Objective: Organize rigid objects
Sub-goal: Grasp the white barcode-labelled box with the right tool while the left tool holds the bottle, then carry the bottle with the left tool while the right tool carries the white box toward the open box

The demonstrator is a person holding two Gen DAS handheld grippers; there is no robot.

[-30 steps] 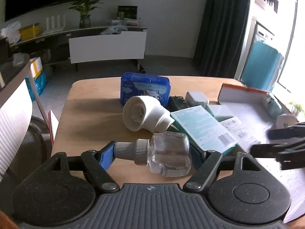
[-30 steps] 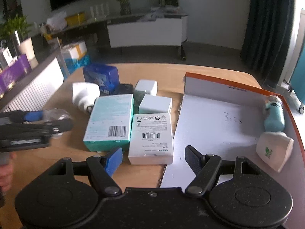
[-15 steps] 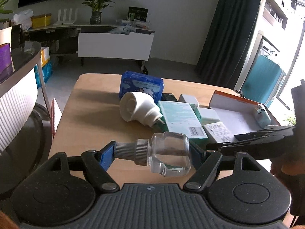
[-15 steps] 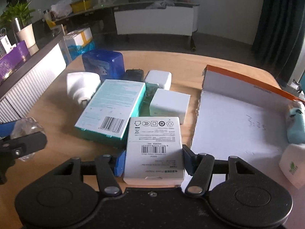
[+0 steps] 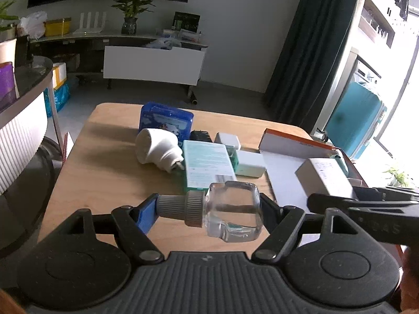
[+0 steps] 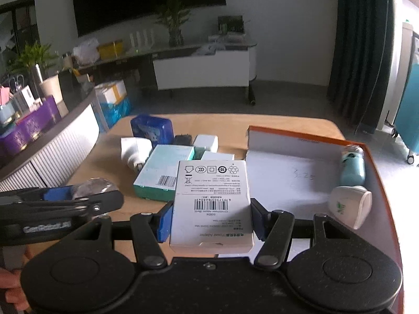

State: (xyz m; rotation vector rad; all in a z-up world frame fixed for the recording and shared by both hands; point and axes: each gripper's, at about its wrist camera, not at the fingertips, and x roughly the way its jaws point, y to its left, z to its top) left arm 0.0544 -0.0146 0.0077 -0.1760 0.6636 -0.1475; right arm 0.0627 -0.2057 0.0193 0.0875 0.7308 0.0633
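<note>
My left gripper [image 5: 208, 210] clamps the clear glass bottle [image 5: 230, 219], my right gripper [image 6: 210, 218] the white adapter box [image 6: 212, 201]. Two items sit in the orange-rimmed tray [image 6: 288, 183] (a bottle and a cup); several wait on the table [image 5: 104, 162]

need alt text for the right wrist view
The right gripper grips a white barcoded cardboard box above a wooden table. An orange-edged white tray lies right, a teal box left.
</note>
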